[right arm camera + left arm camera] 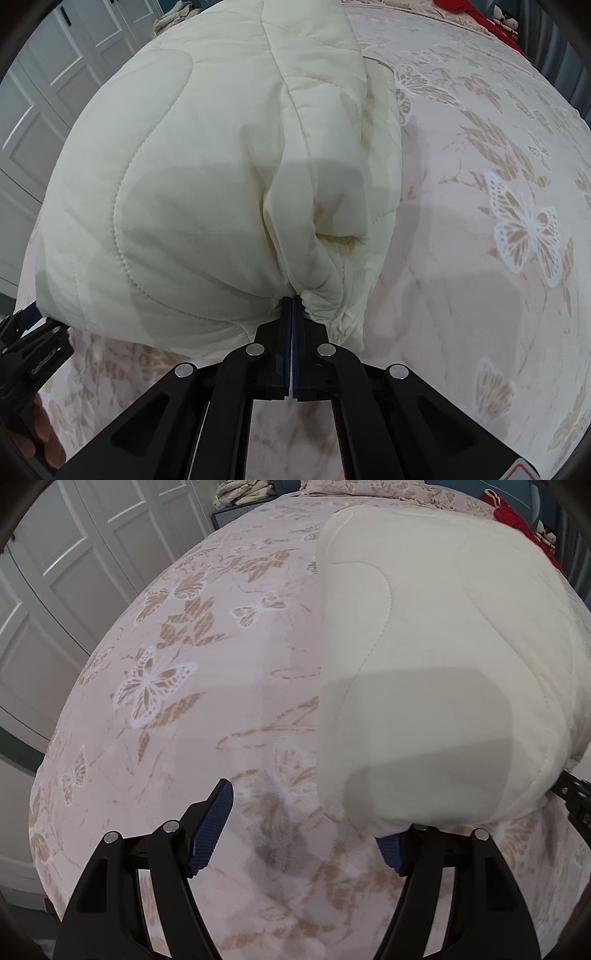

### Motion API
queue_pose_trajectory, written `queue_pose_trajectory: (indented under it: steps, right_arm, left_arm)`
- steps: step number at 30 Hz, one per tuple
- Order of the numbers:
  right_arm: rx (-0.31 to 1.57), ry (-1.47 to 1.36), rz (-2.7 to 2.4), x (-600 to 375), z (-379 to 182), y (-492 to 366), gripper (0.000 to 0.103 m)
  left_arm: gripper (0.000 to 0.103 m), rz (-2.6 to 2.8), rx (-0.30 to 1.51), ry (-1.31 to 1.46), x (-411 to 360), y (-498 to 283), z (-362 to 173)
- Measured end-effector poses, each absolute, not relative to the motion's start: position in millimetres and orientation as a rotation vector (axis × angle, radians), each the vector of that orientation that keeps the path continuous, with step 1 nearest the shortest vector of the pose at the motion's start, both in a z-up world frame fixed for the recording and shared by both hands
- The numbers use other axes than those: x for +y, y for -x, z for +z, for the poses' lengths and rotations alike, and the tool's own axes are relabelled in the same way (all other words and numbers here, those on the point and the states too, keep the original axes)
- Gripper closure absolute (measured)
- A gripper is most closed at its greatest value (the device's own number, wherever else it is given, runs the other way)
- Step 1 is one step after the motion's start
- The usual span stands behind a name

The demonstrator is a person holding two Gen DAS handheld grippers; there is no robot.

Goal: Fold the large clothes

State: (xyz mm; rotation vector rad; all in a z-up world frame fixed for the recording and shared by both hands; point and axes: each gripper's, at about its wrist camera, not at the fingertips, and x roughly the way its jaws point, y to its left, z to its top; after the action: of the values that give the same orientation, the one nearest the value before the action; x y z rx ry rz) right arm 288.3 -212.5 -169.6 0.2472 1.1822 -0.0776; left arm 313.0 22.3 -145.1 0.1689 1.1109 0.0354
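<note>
A cream quilted jacket lies in a thick folded bundle on the pink butterfly blanket of a bed. My left gripper hangs just over the blanket at the jacket's near left corner. Its jaws stand wide apart, with only blanket between them. The jacket's edge drapes over the right finger's blue pad. In the right wrist view the jacket fills the left half, and my right gripper is shut on a gathered bit of its near hem. The left gripper shows at that view's left edge.
White panelled wardrobe doors stand beyond the bed's left edge. Red items and a pile of pale clothes lie at the far side. Bare blanket stretches to the right of the jacket. A person's fingers show low left.
</note>
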Motion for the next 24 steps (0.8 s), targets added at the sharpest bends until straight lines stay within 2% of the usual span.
queue_pose_trajectory:
  steps: [6,9,11,13,18,24]
  right_arm:
    - [1.195,-0.197,-0.098,-208.1,-164.4,-289.5,0.103]
    - [1.177,-0.176,-0.118,-201.0,-142.6,-272.6,0.103]
    - [1.149,-0.212,-0.116,-201.6,-127.1,-255.3,0.092]
    - [1.118,-0.248,-0.113,-202.1,-109.6,-231.7,0.086]
    - [1.014,-0.216,-0.130,-195.4,-74.5,-180.0,0.057]
    - [0.904,-0.165,-0.145,-189.3,-48.8,-125.9,0.042]
  left_arm:
    - [0.037,0.010,1.088,-0.146,11.7,-291.5,-118.5]
    - [0.036,-0.012,1.060,-0.133,7.4,-275.1,-99.9]
    - [0.036,-0.027,1.045,-0.129,3.5,-264.7,-88.9]
    - [0.035,-0.037,1.027,-0.128,-1.0,-254.5,-78.6]
    - [0.026,-0.052,0.982,-0.119,-13.0,-221.7,-56.1]
    - [0.014,-0.047,0.945,-0.108,-20.0,-179.0,-49.3]
